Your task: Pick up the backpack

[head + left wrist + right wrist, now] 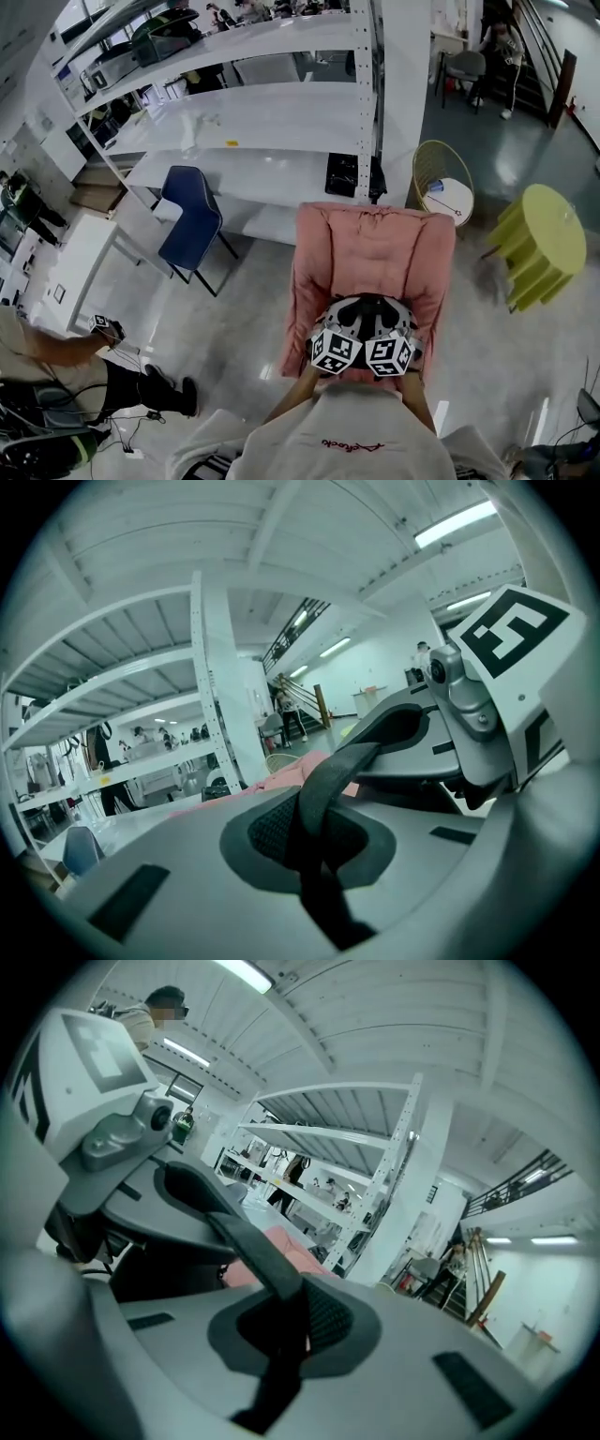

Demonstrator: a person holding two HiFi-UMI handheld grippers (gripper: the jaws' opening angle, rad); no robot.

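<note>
Head view: left gripper [349,319] and right gripper [386,319] side by side, pink backpack [370,253] spread just ahead of both tips.

Left gripper view: jaws pinched tight on the dark strap [328,780], pink fabric just beyond them.

Right gripper view: jaws likewise clamped on the strap, backpack just past the tips.

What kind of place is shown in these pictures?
Probably a large indoor workshop or lab hall: tall white metal shelving fills one side, a staircase rises at the back, and a blue chair stands loose on the floor.
</note>
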